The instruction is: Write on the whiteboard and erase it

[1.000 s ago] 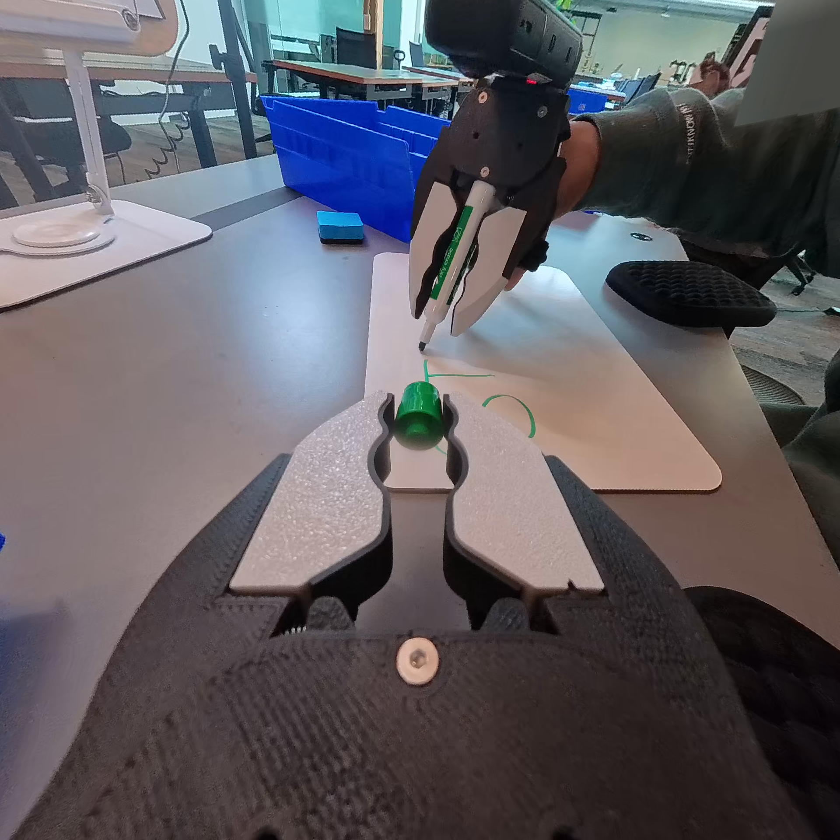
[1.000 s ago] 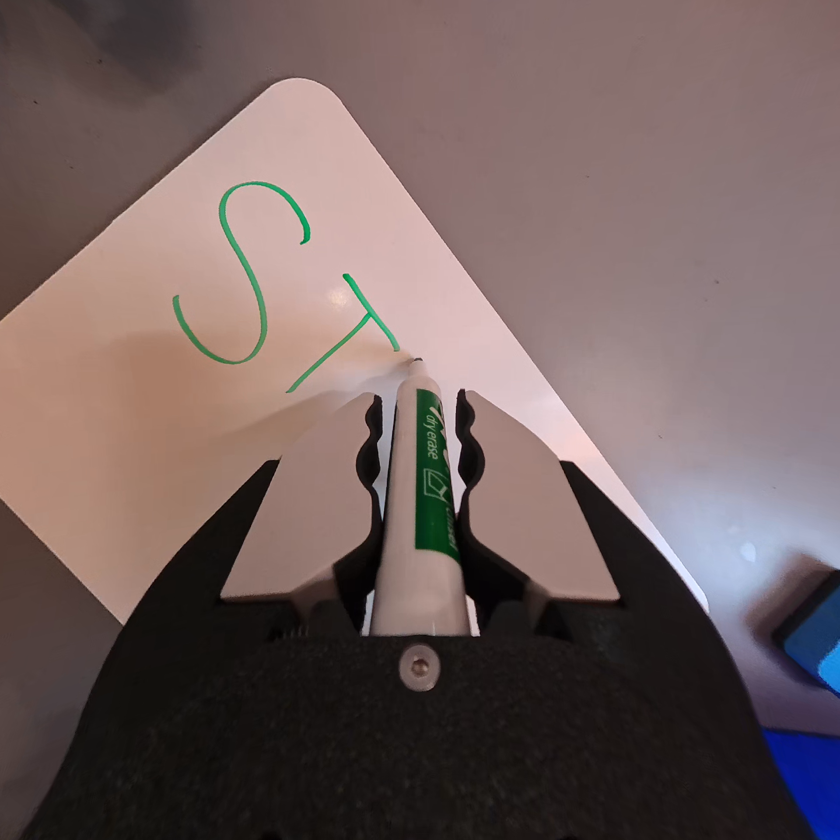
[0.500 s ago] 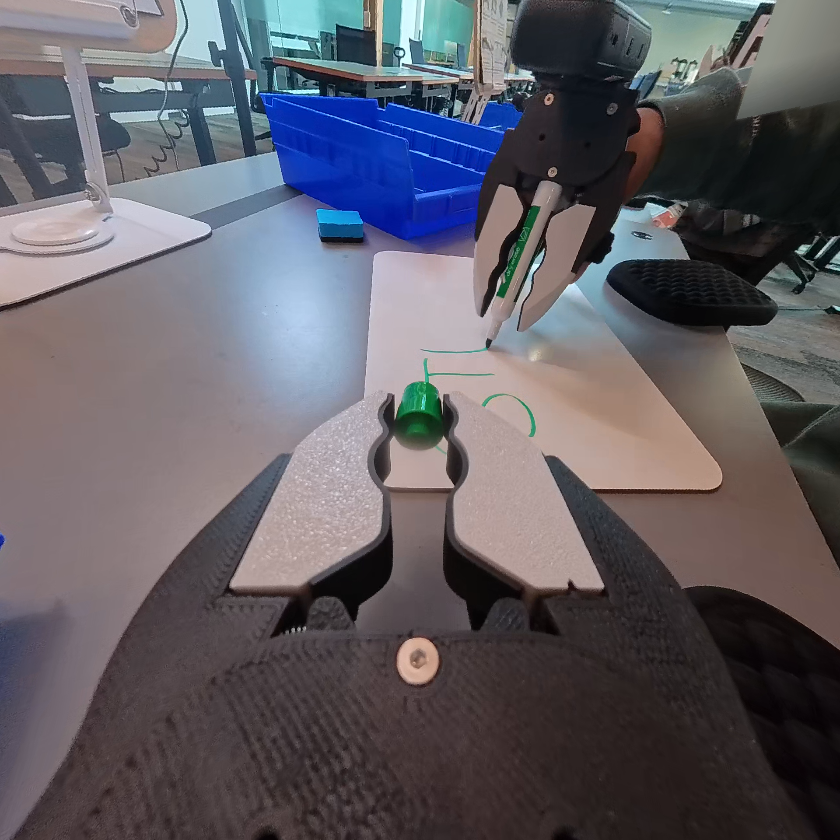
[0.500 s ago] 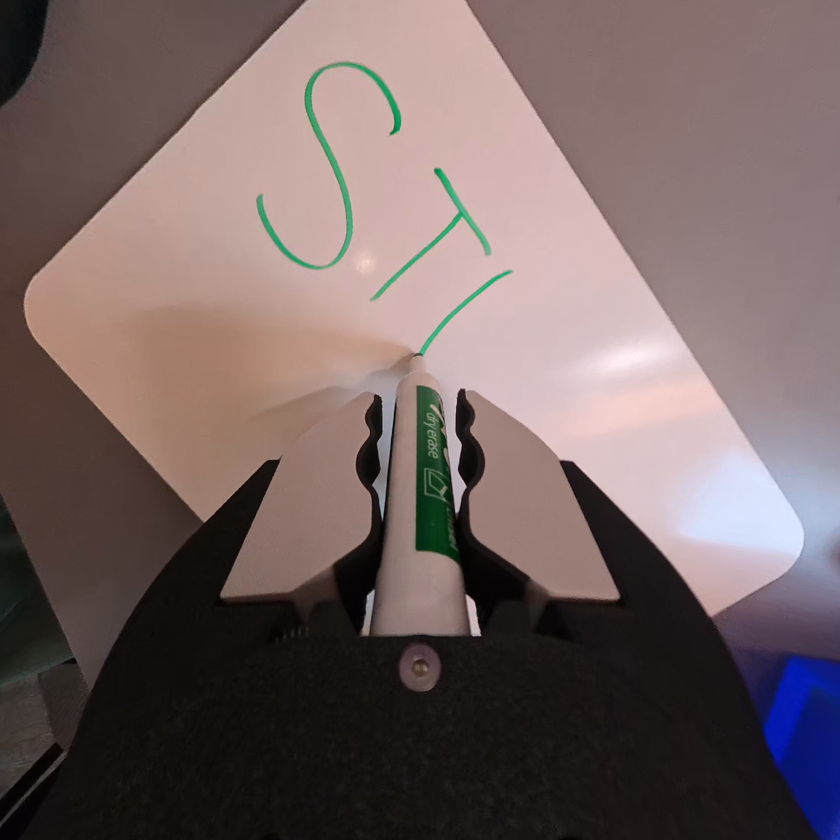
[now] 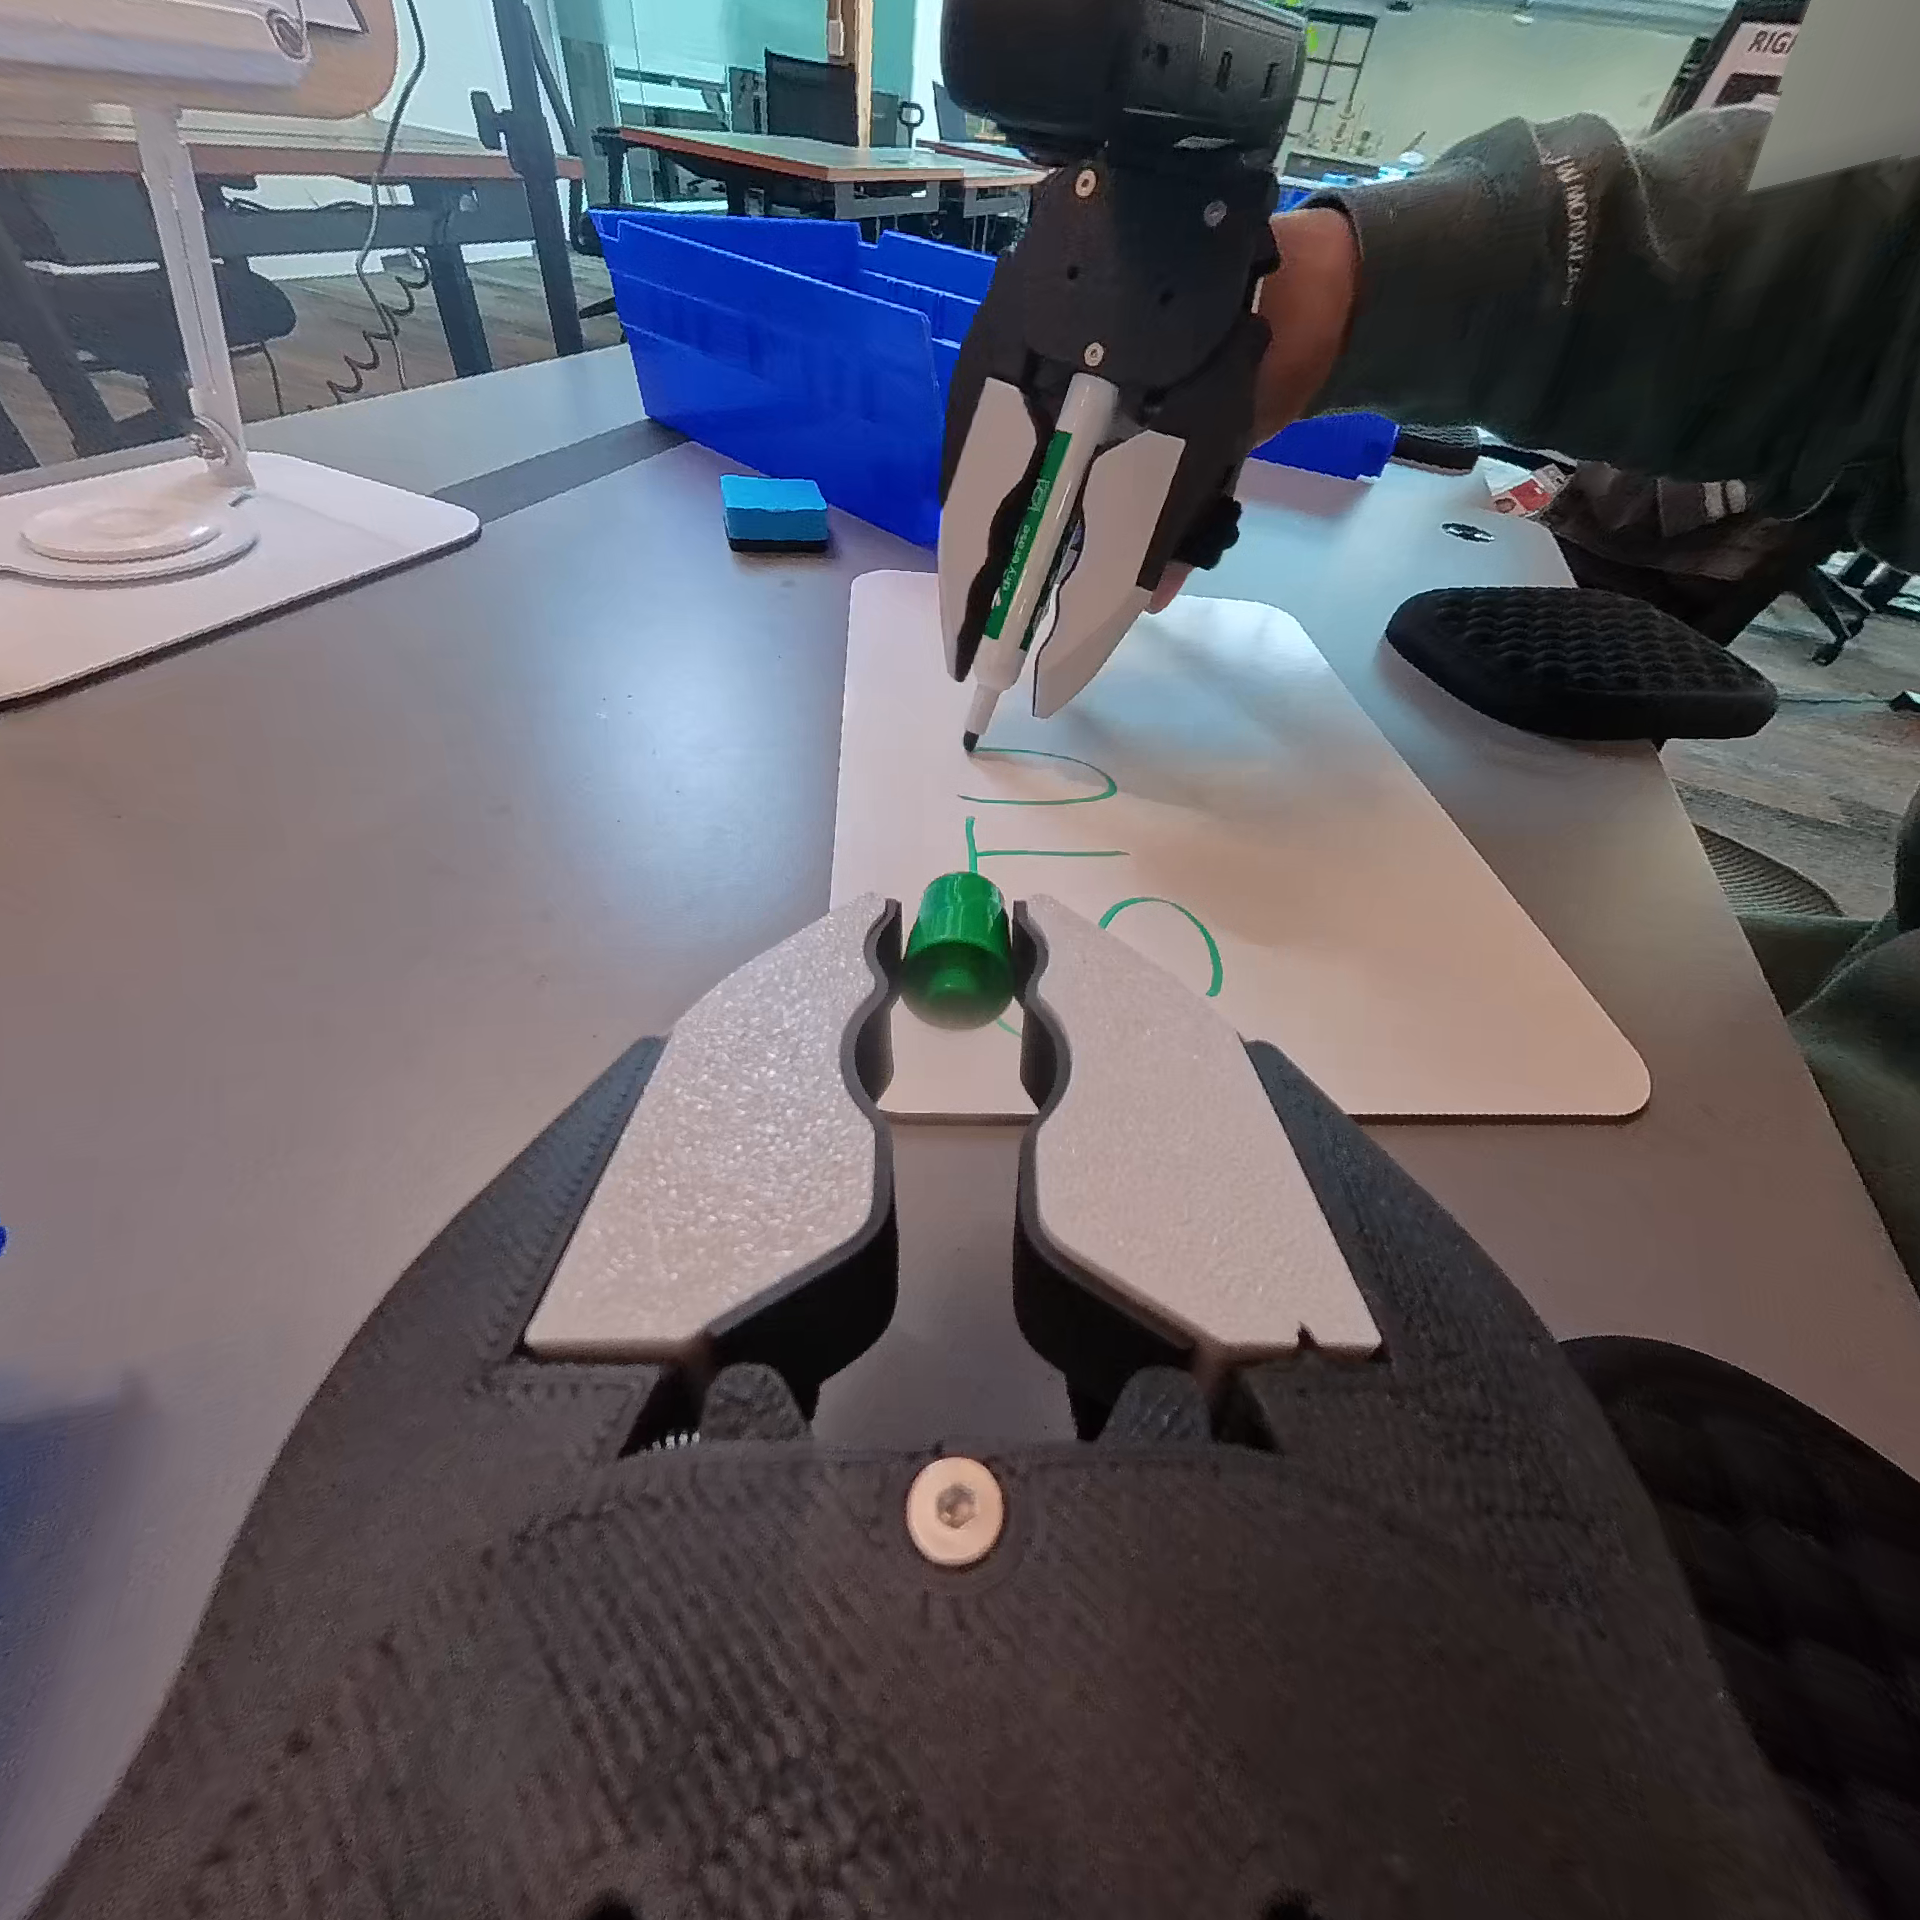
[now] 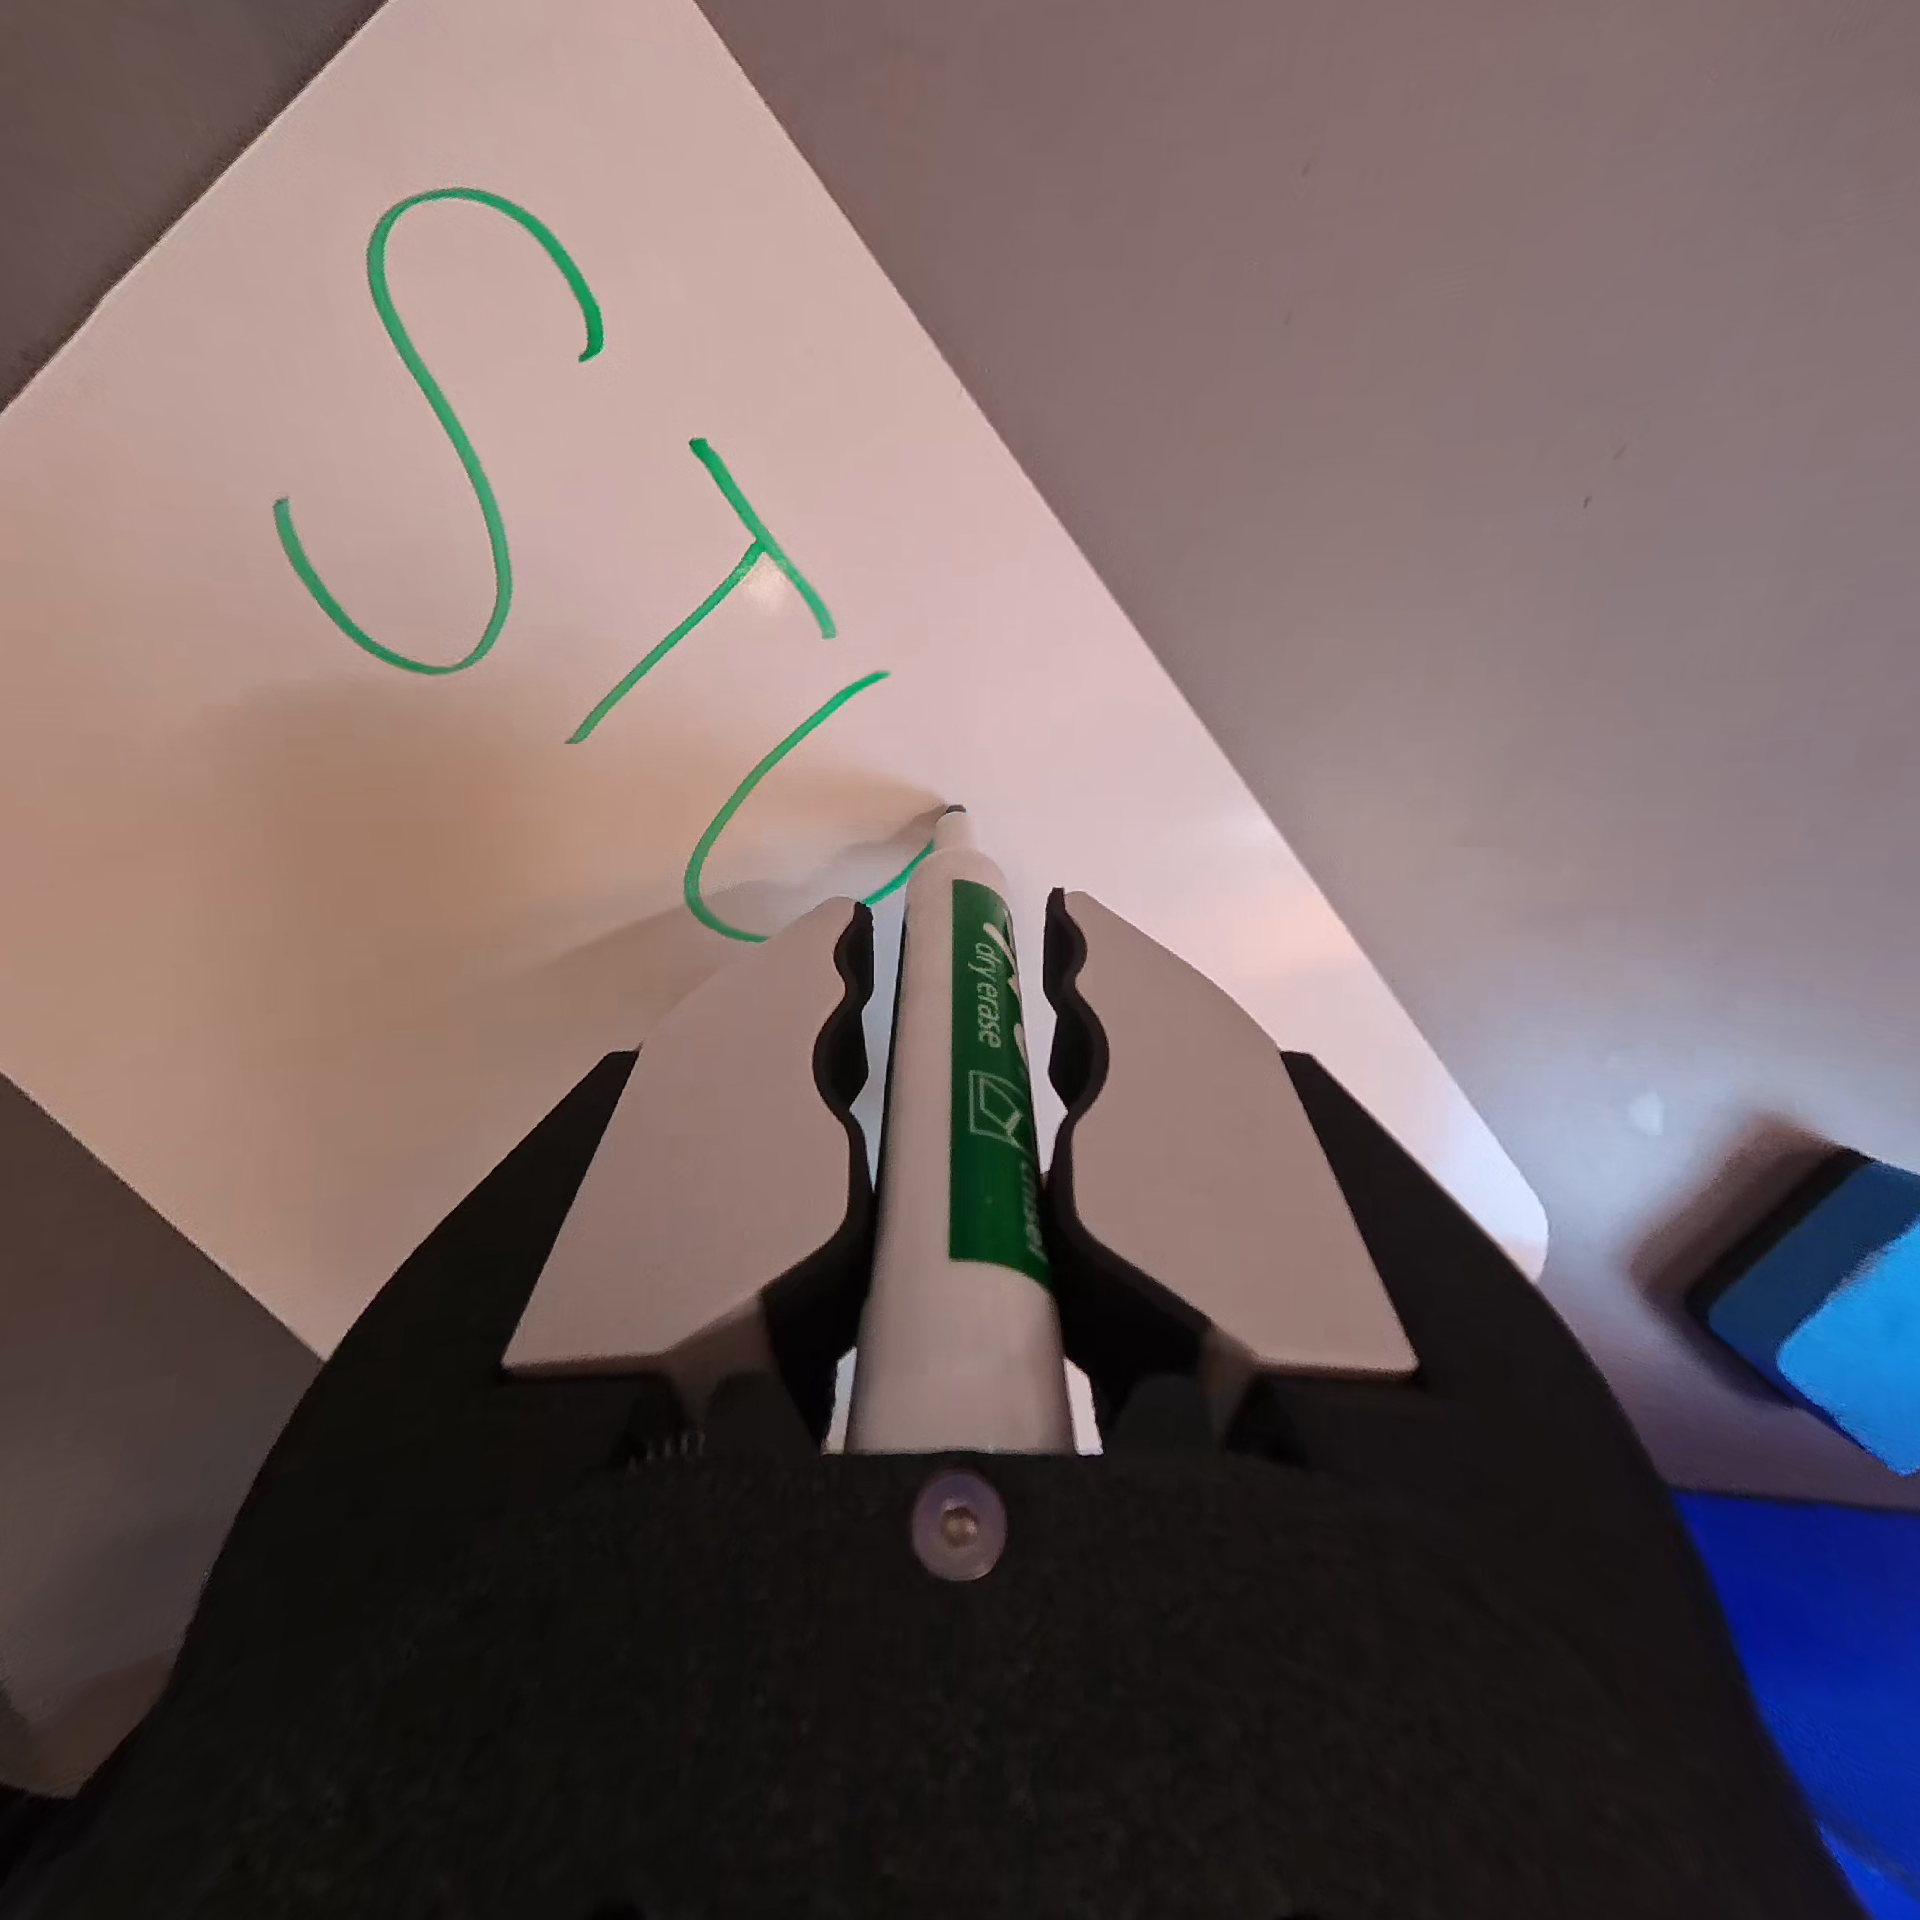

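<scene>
Writing is underway: right gripper (image 6: 956, 914) clamps the green dry-erase marker (image 6: 961, 1143) on the whiteboard (image 6: 260, 831), left gripper (image 5: 954, 914) pinches its cap (image 5: 954, 951), blue eraser (image 5: 775, 511) untouched.

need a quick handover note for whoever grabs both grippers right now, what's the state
Right gripper: shut on the white dry-erase marker with a green label, tip on the flat white whiteboard.
Left gripper: shut on the green marker cap, held over the board's near edge.
Blue felt eraser: untouched on the grey table past the board's far end, by the blue plastic bins.
Done: a few green marks written.
Left: finish writing, probably recap the marker, then wipe the board with the eraser.
</scene>
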### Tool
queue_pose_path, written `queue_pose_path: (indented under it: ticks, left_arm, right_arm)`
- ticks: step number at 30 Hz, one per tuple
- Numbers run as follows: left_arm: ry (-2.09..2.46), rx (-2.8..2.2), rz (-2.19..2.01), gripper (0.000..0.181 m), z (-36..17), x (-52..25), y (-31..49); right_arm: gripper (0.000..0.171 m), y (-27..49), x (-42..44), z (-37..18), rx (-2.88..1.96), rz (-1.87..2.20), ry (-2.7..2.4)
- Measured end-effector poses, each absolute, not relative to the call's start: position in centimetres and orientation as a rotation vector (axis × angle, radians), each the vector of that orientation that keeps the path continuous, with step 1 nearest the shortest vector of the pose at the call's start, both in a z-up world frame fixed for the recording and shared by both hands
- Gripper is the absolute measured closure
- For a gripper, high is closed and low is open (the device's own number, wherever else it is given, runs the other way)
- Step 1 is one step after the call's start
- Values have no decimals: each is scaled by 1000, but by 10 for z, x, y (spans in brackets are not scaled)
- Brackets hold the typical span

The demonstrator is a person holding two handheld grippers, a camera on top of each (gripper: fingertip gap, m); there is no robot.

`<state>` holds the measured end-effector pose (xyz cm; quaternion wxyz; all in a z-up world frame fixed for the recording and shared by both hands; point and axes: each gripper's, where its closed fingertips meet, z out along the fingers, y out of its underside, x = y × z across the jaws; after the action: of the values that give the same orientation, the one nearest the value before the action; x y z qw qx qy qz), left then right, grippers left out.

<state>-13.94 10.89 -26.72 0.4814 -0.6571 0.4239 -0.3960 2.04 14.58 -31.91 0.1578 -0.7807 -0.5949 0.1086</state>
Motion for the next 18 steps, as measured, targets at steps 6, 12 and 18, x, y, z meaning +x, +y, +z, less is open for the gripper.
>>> queue_pose_path:
  ticks: [6, 12, 18]
  left_arm:
    - [1035, -1602, -966, 161, -267, -139, 109]
    - [1042, -1600, -960, 161, -268, -139, 108]
    - [1037, -1600, -961, 161, -267, -139, 109]
  right_arm:
    - [138, 147, 19, -319, -2233, 307, -1711]
    - [138, 147, 19, -319, -2236, 302, -1702]
    - [138, 135, 26, -319, -2255, 302, -1701]
